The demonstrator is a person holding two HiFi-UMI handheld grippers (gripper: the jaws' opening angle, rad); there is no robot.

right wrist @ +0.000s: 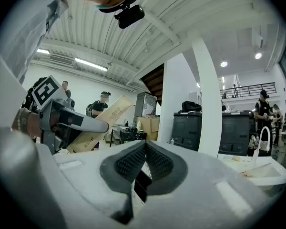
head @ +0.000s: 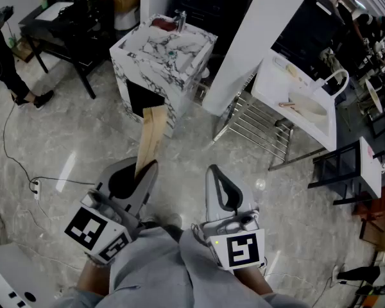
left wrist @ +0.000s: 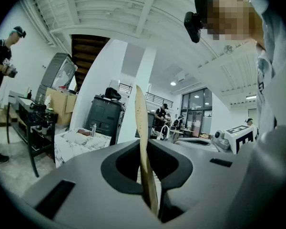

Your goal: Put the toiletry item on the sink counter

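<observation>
Head view: a flat tan packet [head: 152, 133] stands at mid-frame, its lower end pinched in the left claw [head: 143, 171]. The right claw [head: 217, 172] is closed on nothing. The packet looks light, thin and bendy, so an end grip may wobble on the way to the marble counter [head: 147, 43] at upper centre.

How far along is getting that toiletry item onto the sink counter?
Done: the left gripper grips the tan box. In hand: it's held over the floor, apart from the marble sink counter. Left: carry it there and set it down.
</observation>
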